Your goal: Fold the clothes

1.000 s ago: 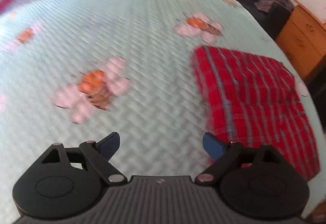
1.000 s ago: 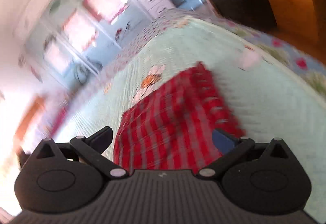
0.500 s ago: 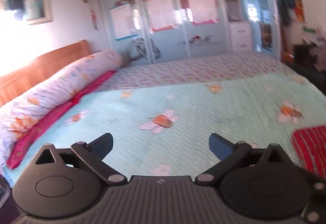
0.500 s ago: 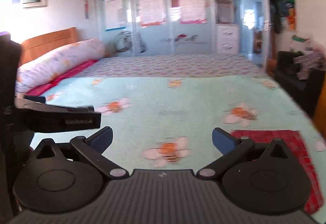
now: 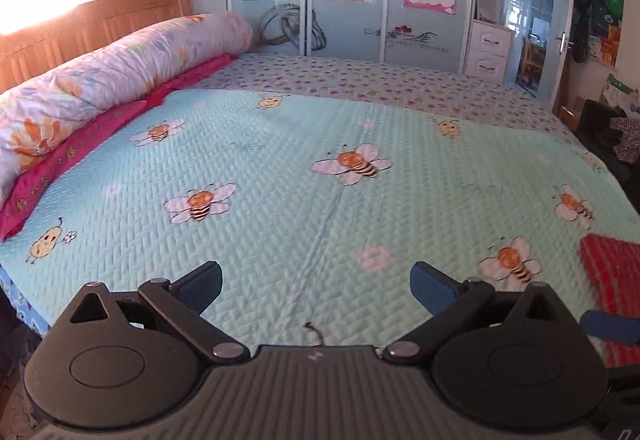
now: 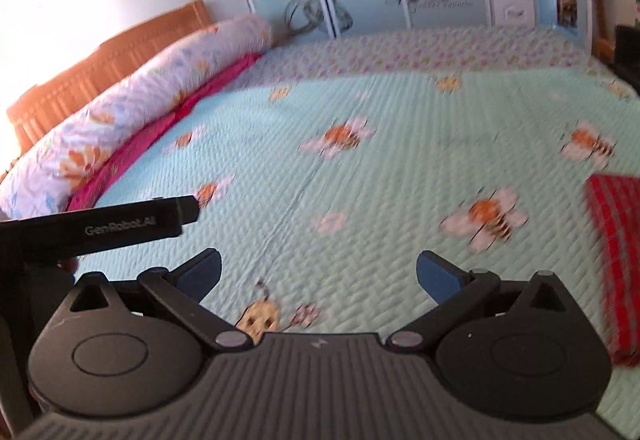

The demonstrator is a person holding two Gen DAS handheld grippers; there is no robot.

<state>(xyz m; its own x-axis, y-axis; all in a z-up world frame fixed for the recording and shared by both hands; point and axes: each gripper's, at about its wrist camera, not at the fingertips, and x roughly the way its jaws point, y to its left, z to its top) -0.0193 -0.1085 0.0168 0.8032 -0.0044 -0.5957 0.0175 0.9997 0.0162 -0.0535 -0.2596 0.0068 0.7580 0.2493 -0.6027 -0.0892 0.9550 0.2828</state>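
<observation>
At the right edge of the mint bee-print quilted bedspread [image 5: 304,176] lies the folded red plaid cloth [image 6: 614,260], long axis running away, nearer the empty wide-open right gripper [image 6: 318,274] than the empty, just-widened left gripper [image 5: 316,282]

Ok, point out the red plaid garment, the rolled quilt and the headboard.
red plaid garment [image 6: 616,260], right wrist view, its top face.
rolled quilt [image 5: 120,68], left wrist view, mid-roll.
headboard [image 5: 100,20], left wrist view, front panel.
</observation>
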